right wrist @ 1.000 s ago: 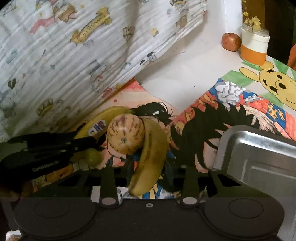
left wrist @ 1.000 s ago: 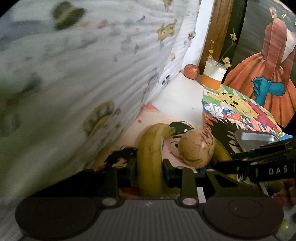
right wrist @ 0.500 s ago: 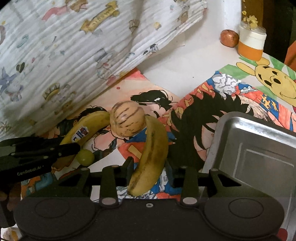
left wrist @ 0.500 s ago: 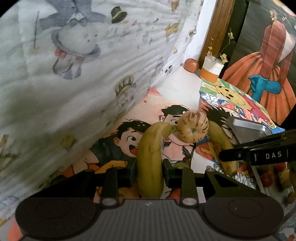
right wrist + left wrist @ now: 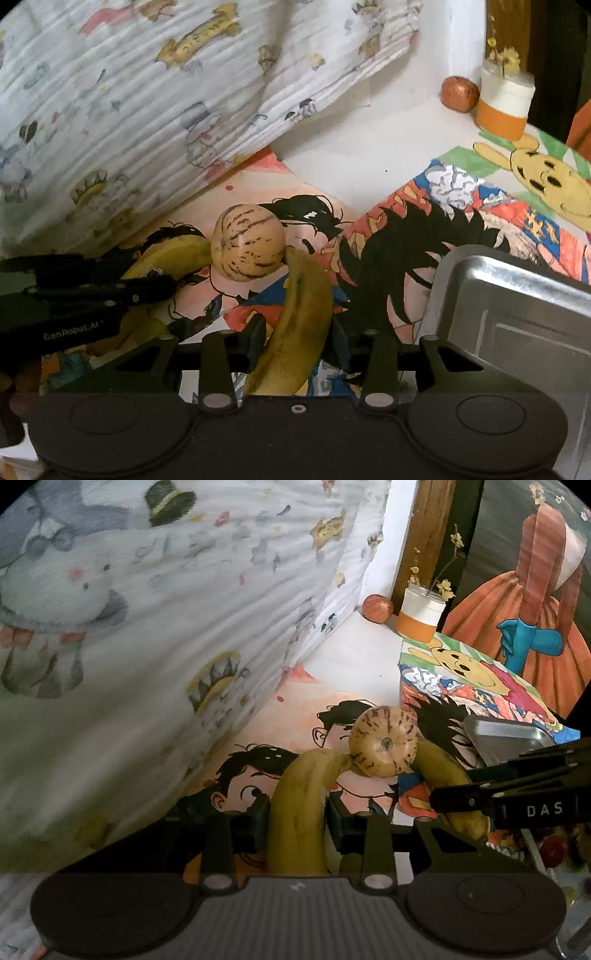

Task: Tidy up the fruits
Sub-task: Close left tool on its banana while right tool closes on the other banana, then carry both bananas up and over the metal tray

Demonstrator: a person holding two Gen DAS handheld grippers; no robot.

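My left gripper (image 5: 297, 818) is shut on a yellow banana (image 5: 299, 812). My right gripper (image 5: 295, 338) is shut on a second banana (image 5: 299, 325), which also shows in the left wrist view (image 5: 447, 775). A round tan fruit with dark streaks (image 5: 248, 248) rests between the two banana tips, touching both; it also shows in the left wrist view (image 5: 383, 741). The left gripper body (image 5: 74, 306) sits at the left of the right wrist view, over its banana (image 5: 173, 254). A metal tray (image 5: 517, 314) stands to the right, also in the left wrist view (image 5: 506, 738).
Cartoon-printed mats (image 5: 461, 221) cover the white table (image 5: 369, 147). A patterned white cloth (image 5: 147, 627) hangs along the left. A reddish apple (image 5: 460, 93) and an orange-and-white jar with flowers (image 5: 504, 107) stand at the far corner. A painting of an orange dress (image 5: 535, 602) leans behind.
Both grippers have moved with their bananas and the round fruit between them; the fruit has turned so its end faces the left camera. Both grips stay shut.
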